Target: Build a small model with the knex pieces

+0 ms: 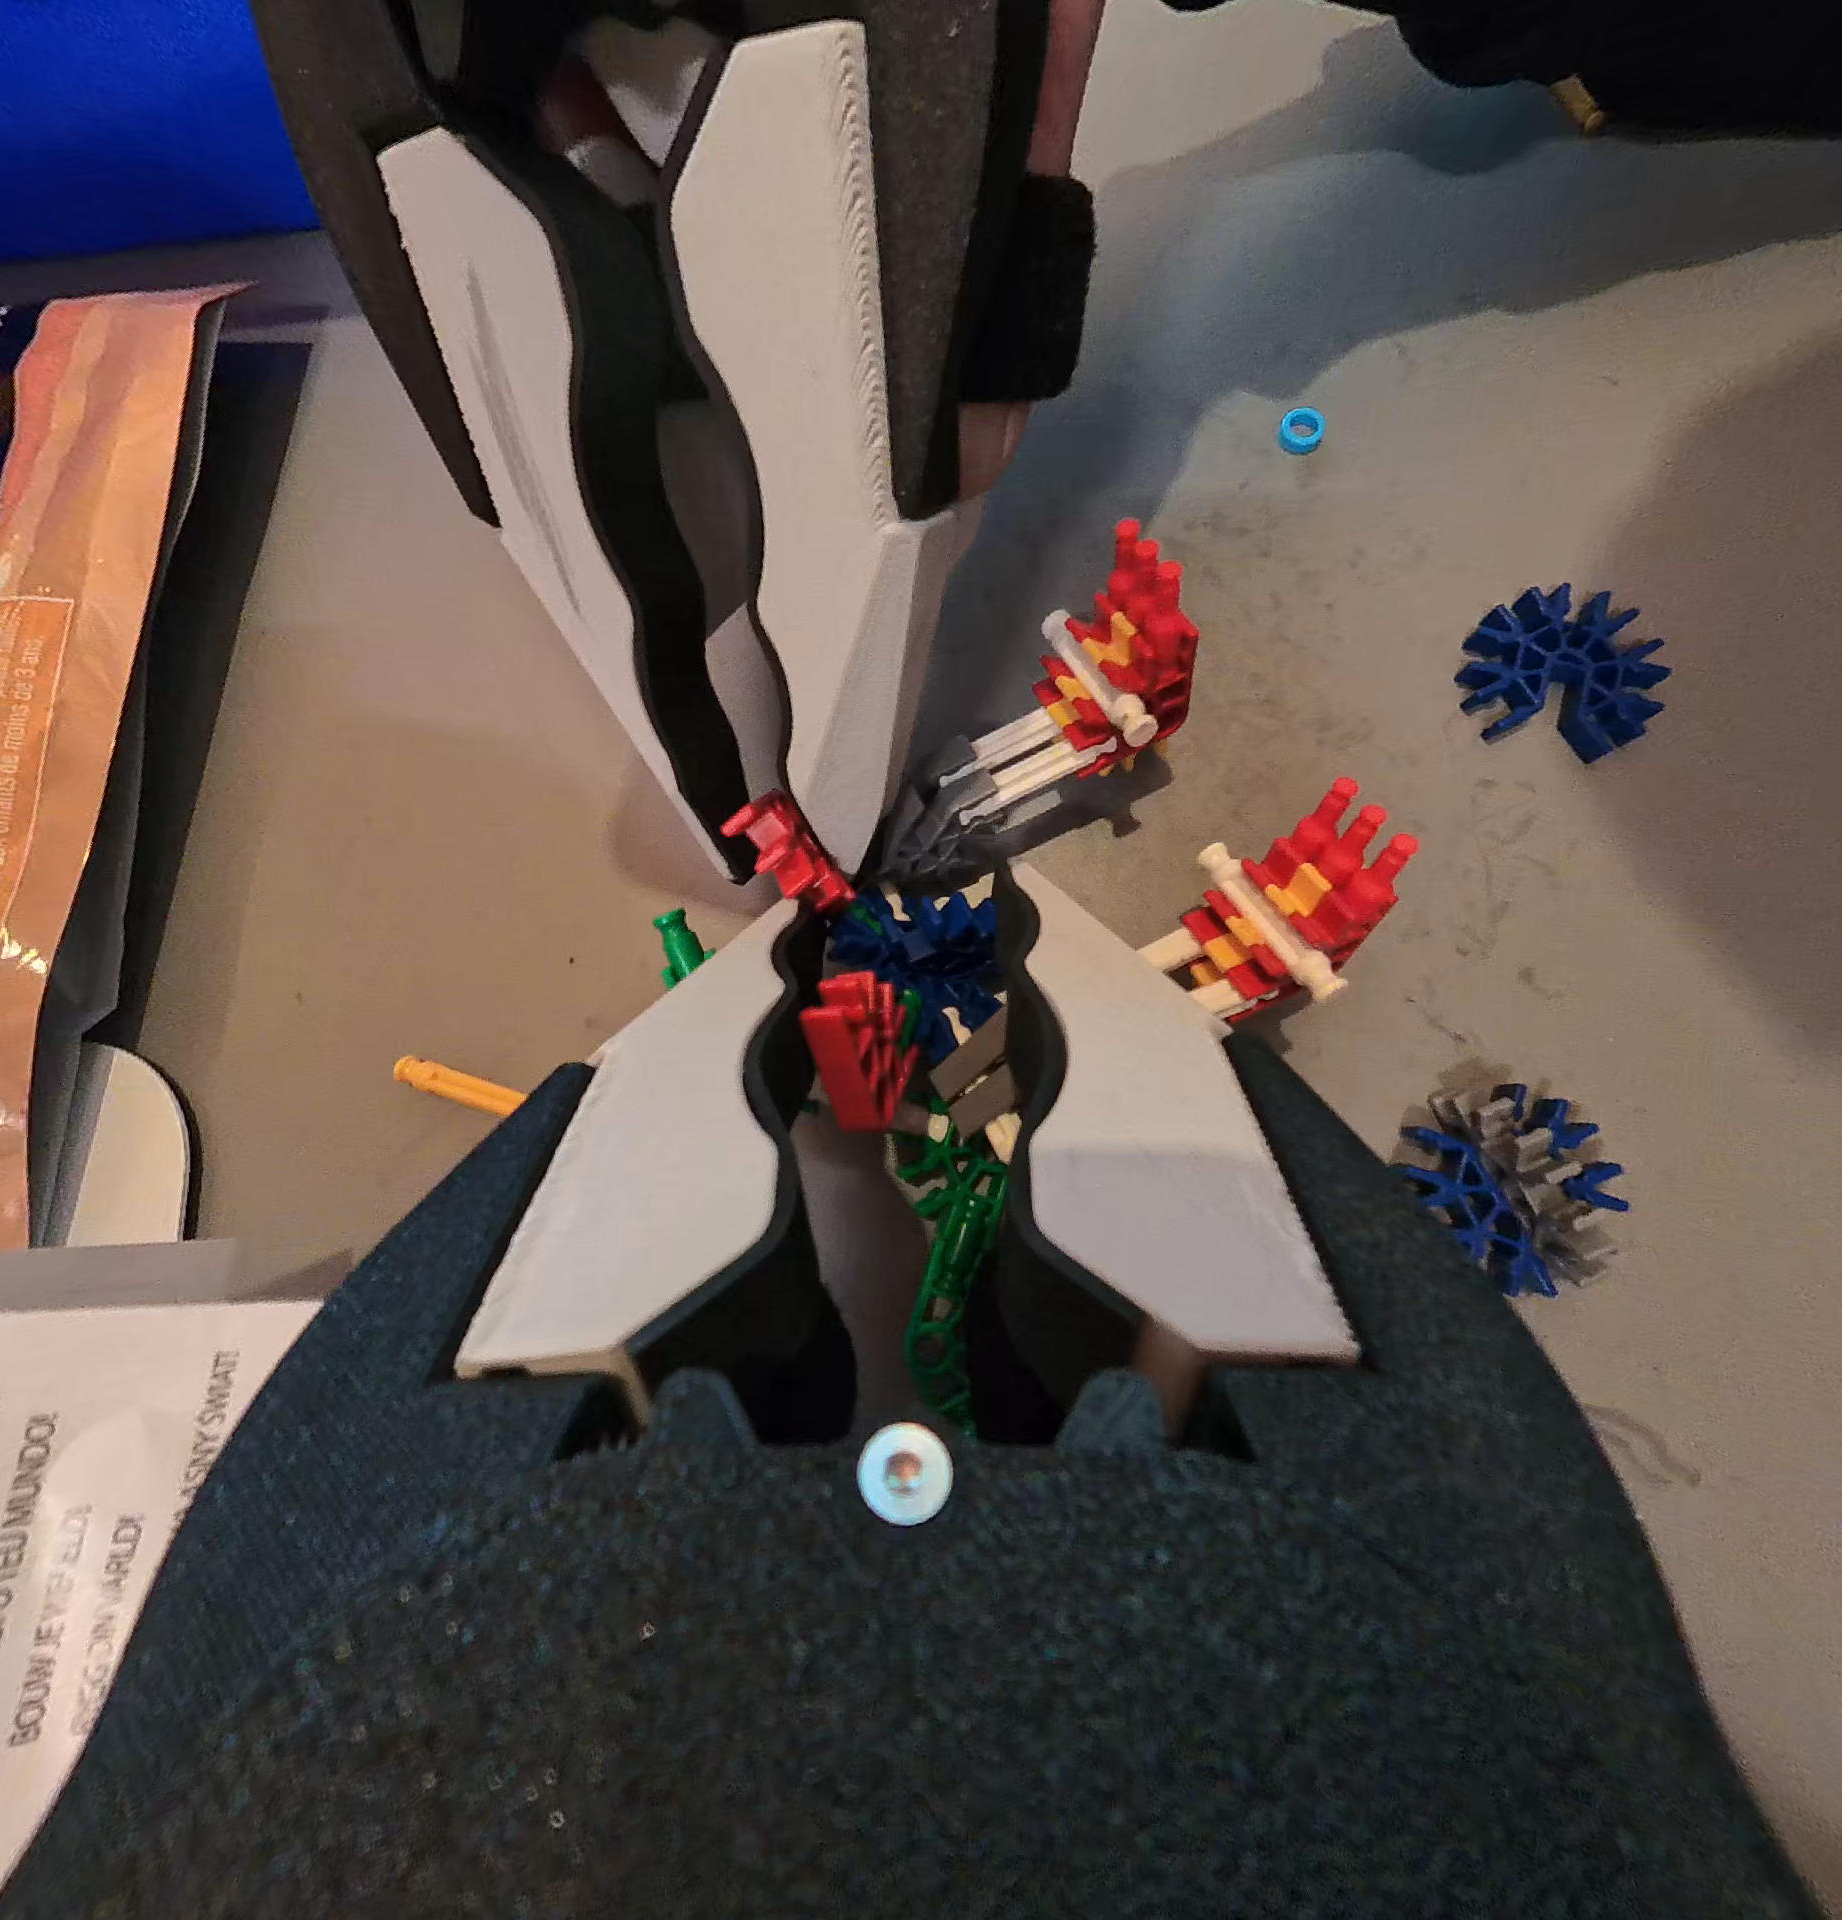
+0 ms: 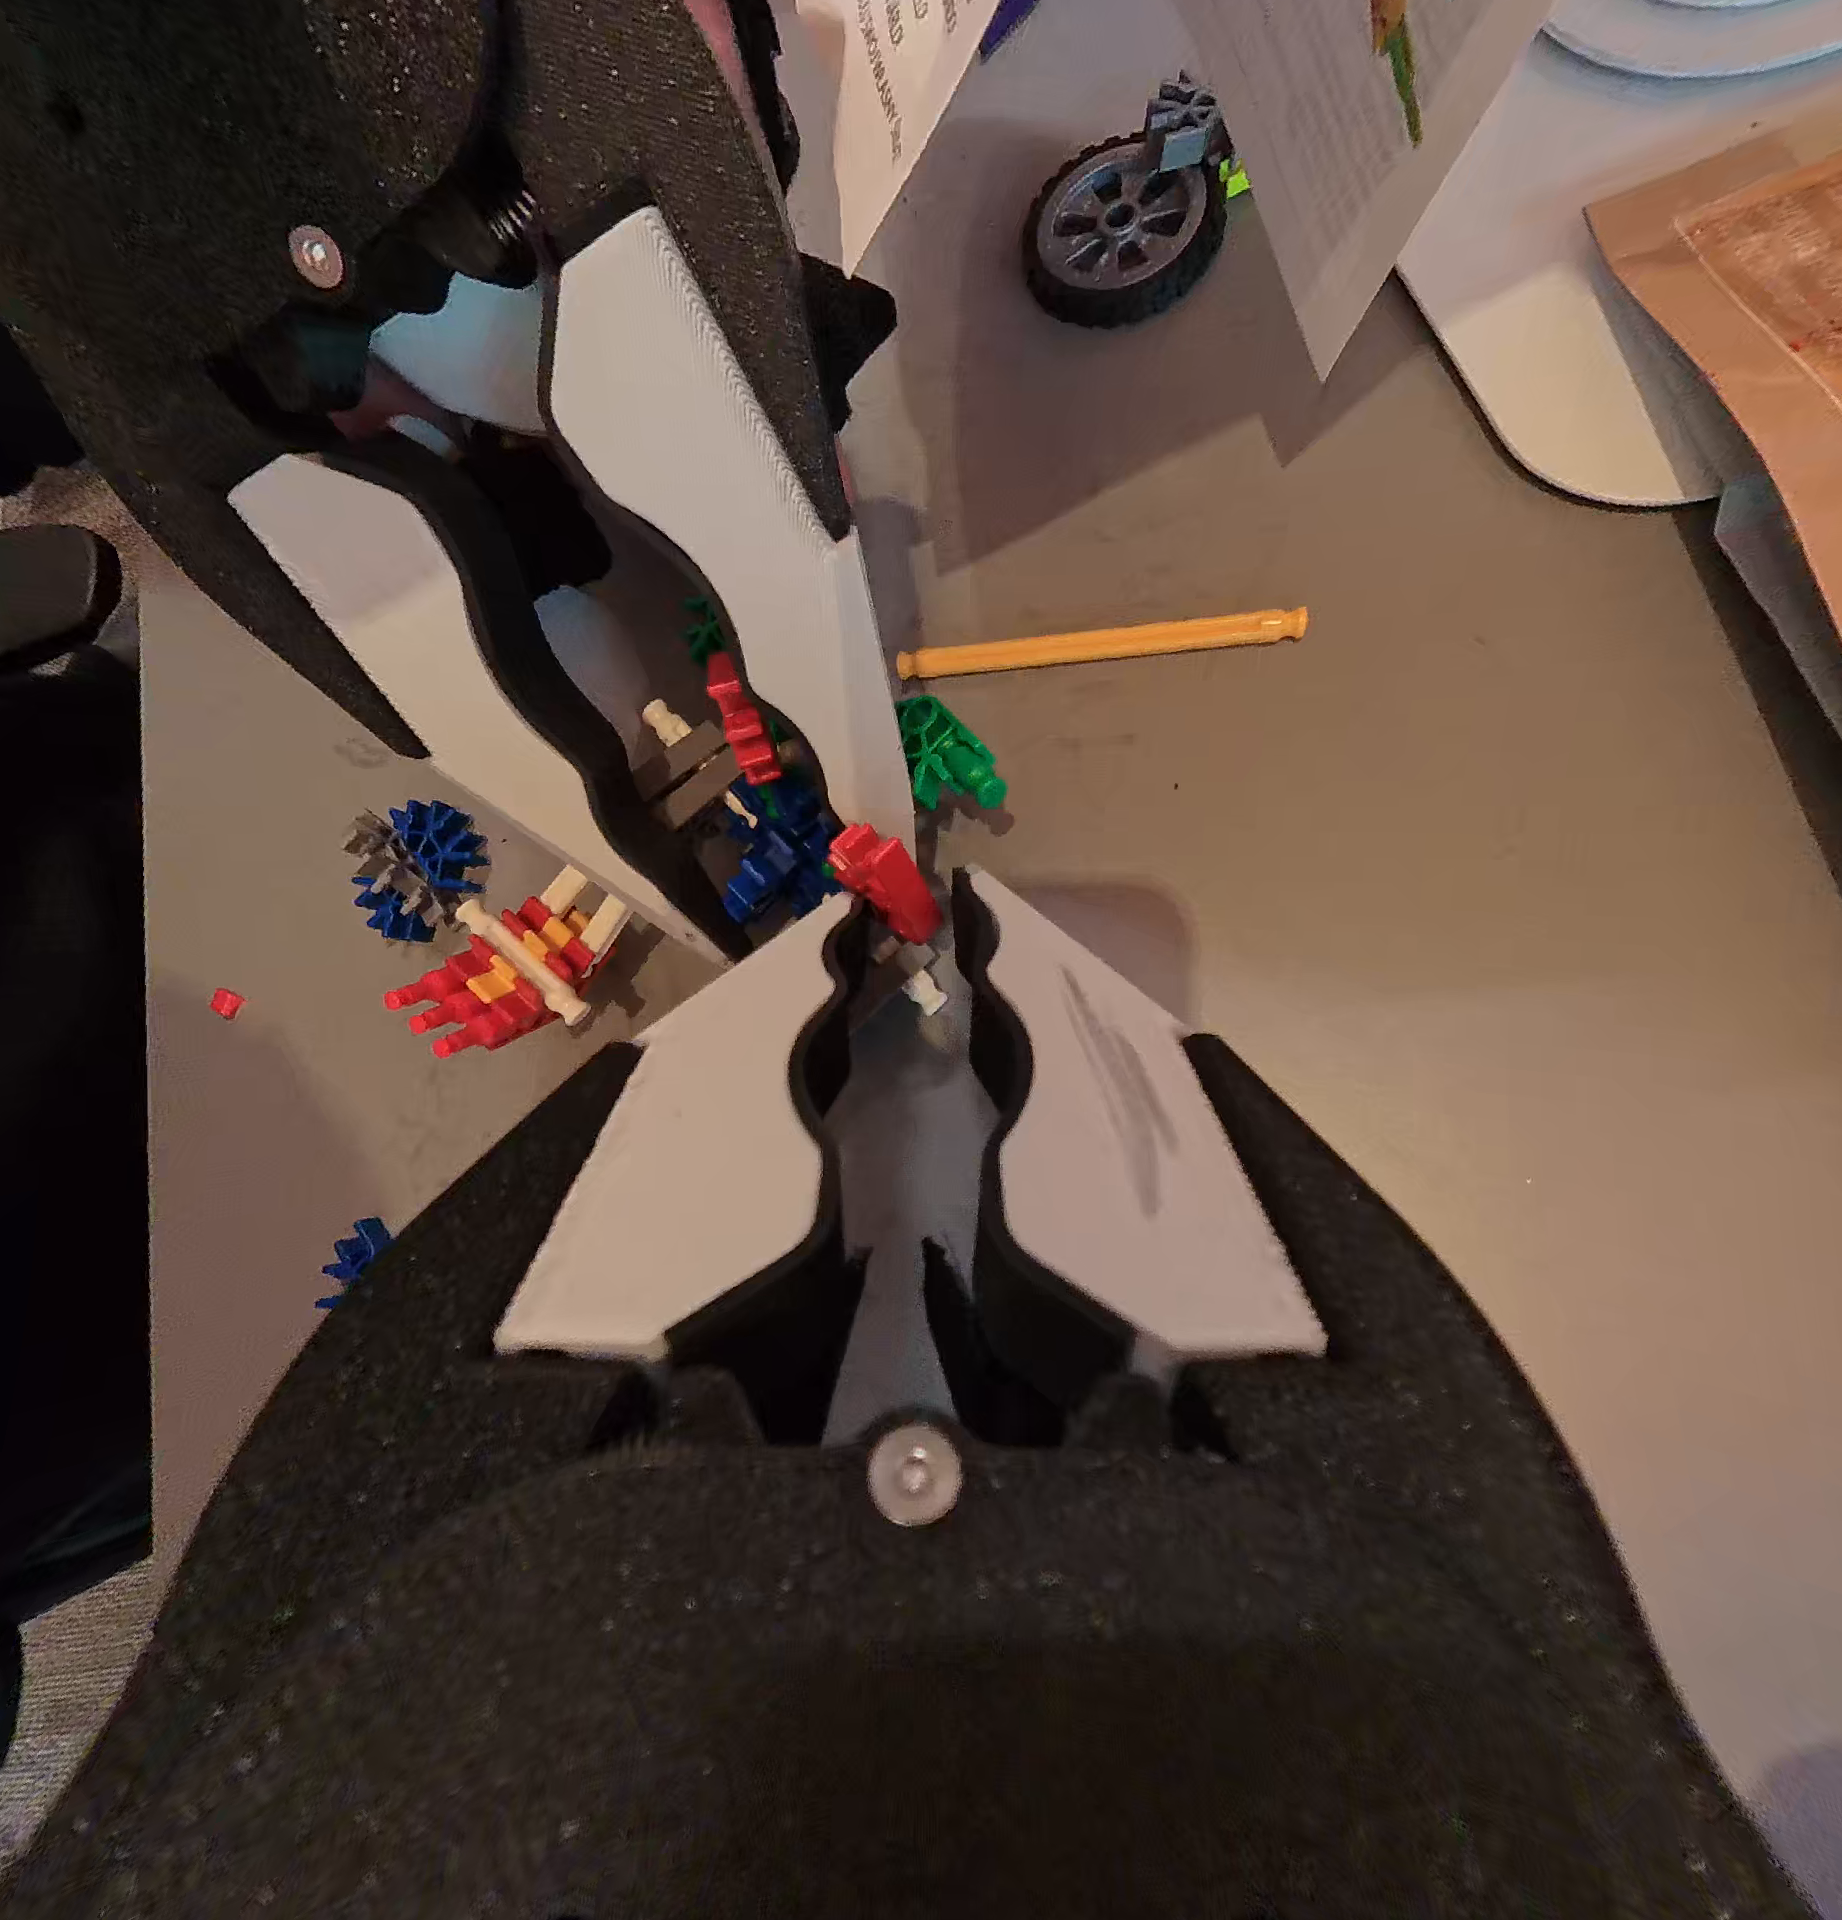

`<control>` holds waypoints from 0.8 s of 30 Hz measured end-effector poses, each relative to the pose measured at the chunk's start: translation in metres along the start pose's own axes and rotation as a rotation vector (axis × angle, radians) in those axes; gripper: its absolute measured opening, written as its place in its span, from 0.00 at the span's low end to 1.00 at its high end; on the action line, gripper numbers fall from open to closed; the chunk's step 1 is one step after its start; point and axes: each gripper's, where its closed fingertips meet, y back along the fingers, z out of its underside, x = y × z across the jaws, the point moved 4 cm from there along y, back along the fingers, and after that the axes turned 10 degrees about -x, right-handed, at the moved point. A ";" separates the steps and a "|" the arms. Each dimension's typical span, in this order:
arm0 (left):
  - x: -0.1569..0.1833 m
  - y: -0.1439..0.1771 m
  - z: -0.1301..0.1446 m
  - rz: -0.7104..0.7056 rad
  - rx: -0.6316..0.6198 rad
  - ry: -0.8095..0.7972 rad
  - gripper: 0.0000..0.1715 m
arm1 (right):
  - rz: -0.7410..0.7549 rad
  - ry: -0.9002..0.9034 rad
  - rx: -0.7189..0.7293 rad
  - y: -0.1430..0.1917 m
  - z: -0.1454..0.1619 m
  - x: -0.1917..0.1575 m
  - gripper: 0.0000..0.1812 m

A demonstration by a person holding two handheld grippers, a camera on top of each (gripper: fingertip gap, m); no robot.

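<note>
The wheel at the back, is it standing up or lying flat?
Standing up. The wheel rests on its tyre edge, spokes facing sideways toward the camera.

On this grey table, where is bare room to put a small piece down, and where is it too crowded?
Bare grey table lies right of the right gripper, below the long yellow rod, up to the brown plastic bag. It is crowded where both grippers meet, at the blue, red and green assembly in the left gripper, and around the loose red-and-white clusters.

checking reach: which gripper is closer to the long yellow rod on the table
Left. The yellow rod runs under the left gripper, beside its left finger. The right gripper meets the left one tip to tip, farther from the rod.
</note>
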 end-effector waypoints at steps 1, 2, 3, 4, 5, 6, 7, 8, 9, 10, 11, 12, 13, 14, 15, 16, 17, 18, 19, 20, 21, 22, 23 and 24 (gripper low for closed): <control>0.000 0.000 0.000 0.002 0.002 -0.003 0.17 | 0.004 0.018 0.002 0.000 0.000 0.000 0.06; 0.000 0.000 0.000 0.004 0.002 -0.008 0.17 | 0.004 0.033 0.005 0.000 0.000 -0.001 0.06; 0.000 0.000 0.000 0.007 0.003 -0.009 0.17 | -0.004 0.042 0.005 0.000 0.000 -0.001 0.06; 0.000 -0.001 -0.002 0.011 0.016 -0.011 0.17 | -0.017 0.050 0.007 -0.001 -0.001 -0.002 0.07; 0.002 -0.002 -0.004 0.032 0.030 -0.016 0.15 | -0.060 0.063 0.015 -0.005 -0.003 -0.007 0.07; 0.002 -0.002 -0.004 0.043 0.028 -0.021 0.15 | -0.078 0.068 0.008 -0.005 -0.003 -0.008 0.07; 0.001 -0.003 -0.005 0.038 0.011 -0.019 0.15 | -0.083 0.062 0.006 -0.005 -0.002 -0.007 0.07; -0.001 -0.003 -0.005 0.010 -0.004 -0.028 0.15 | -0.088 0.054 0.019 -0.004 -0.001 -0.005 0.07; -0.002 -0.004 -0.006 0.004 -0.007 -0.027 0.15 | -0.104 0.041 0.032 -0.004 0.000 -0.003 0.08; -0.002 -0.004 -0.006 0.011 -0.003 -0.029 0.15 | -0.107 0.040 0.031 -0.003 0.000 -0.003 0.08; -0.002 -0.003 -0.006 0.023 0.008 -0.033 0.15 | -0.104 0.048 0.031 -0.003 0.000 -0.003 0.08; -0.002 -0.003 -0.005 0.035 0.019 -0.031 0.16 | -0.114 0.052 0.043 -0.004 0.001 -0.003 0.08; -0.002 -0.003 -0.004 0.049 0.025 -0.036 0.16 | -0.128 0.053 0.054 -0.004 0.001 -0.003 0.08; -0.002 -0.001 -0.002 0.071 0.030 -0.047 0.16 | -0.142 0.057 0.061 -0.004 0.001 -0.004 0.09; -0.001 -0.001 -0.001 0.104 0.037 -0.049 0.16 | -0.175 0.047 0.062 -0.005 0.002 -0.006 0.09; 0.000 -0.001 -0.001 0.124 0.049 -0.046 0.16 | -0.202 0.041 0.065 -0.005 0.004 -0.007 0.09; -0.001 -0.001 -0.001 0.131 0.055 -0.041 0.16 | -0.208 0.041 0.072 -0.005 0.005 -0.007 0.10; -0.001 -0.001 -0.001 0.132 0.058 -0.043 0.16 | -0.200 0.054 0.076 -0.005 0.005 -0.007 0.10; 0.000 -0.001 -0.001 0.136 0.065 -0.047 0.16 | -0.195 0.067 0.075 -0.004 0.005 -0.008 0.11; 0.000 -0.001 -0.001 0.146 0.072 -0.048 0.16 | -0.201 0.069 0.076 -0.003 0.006 -0.009 0.11; 0.001 -0.001 -0.001 0.153 0.077 -0.048 0.16 | -0.211 0.065 0.080 -0.002 0.008 -0.009 0.11; 0.000 -0.001 -0.001 0.152 0.079 -0.047 0.16 | -0.208 0.065 0.081 -0.001 0.009 -0.008 0.09; 0.000 -0.001 -0.001 0.154 0.084 -0.042 0.16 | -0.205 0.066 0.082 -0.001 0.010 -0.007 0.09; -0.001 -0.001 -0.001 0.159 0.090 -0.039 0.16 | -0.203 0.068 0.083 0.000 0.010 -0.006 0.09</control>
